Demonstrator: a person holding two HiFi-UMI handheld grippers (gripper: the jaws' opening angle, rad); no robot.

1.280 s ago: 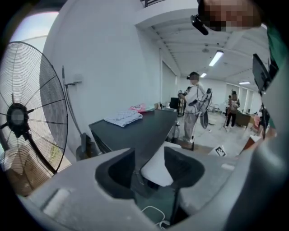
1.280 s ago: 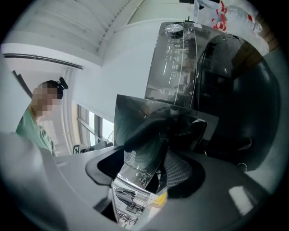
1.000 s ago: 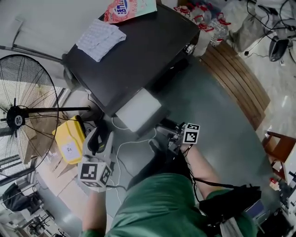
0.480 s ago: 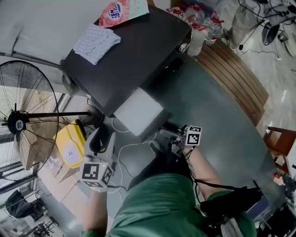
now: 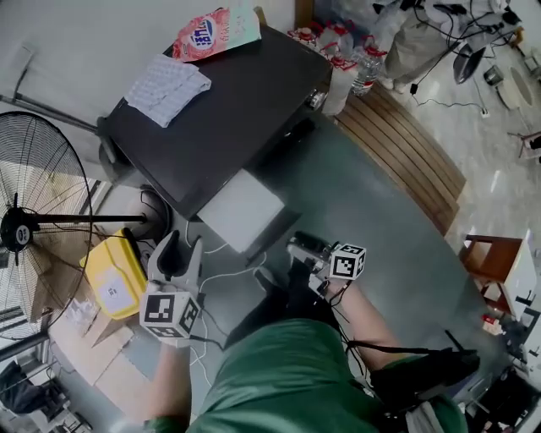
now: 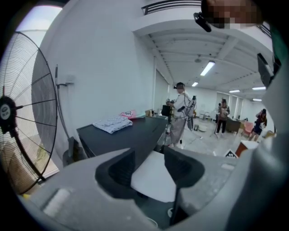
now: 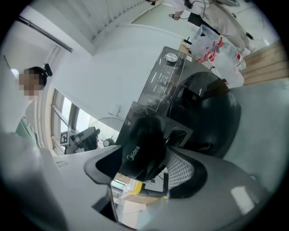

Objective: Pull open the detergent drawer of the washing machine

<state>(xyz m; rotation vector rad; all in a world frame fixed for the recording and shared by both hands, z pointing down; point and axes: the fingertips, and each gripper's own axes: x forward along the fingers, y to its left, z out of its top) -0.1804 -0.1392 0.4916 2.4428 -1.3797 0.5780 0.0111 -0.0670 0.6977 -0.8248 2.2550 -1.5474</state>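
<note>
The dark washing machine (image 5: 228, 110) stands ahead with its white detergent drawer (image 5: 243, 210) pulled out towards me. My right gripper (image 5: 301, 249) is level at the drawer's front corner. In the right gripper view the dark "Midea" drawer front (image 7: 144, 144) lies between the jaws of my right gripper (image 7: 149, 177). The ribbed pad (image 7: 180, 168) shows bare beside it. These jaws have just been opening. My left gripper (image 5: 180, 247) hangs open and empty, left of the drawer. In its own view my left gripper (image 6: 149, 168) frames the white drawer (image 6: 153, 180).
A large fan (image 5: 25, 228) and a yellow box (image 5: 114, 279) stand at the left. A folded cloth (image 5: 165, 84) and a detergent packet (image 5: 215, 25) lie on the machine. Water bottles (image 5: 355, 68) and a wooden platform (image 5: 406, 144) are at the right. A white cable (image 5: 228, 272) trails on the floor.
My right gripper has drawn slightly back from the drawer and turned a little. The left gripper has stayed nearly still. The drawer stands out about as far as before.
</note>
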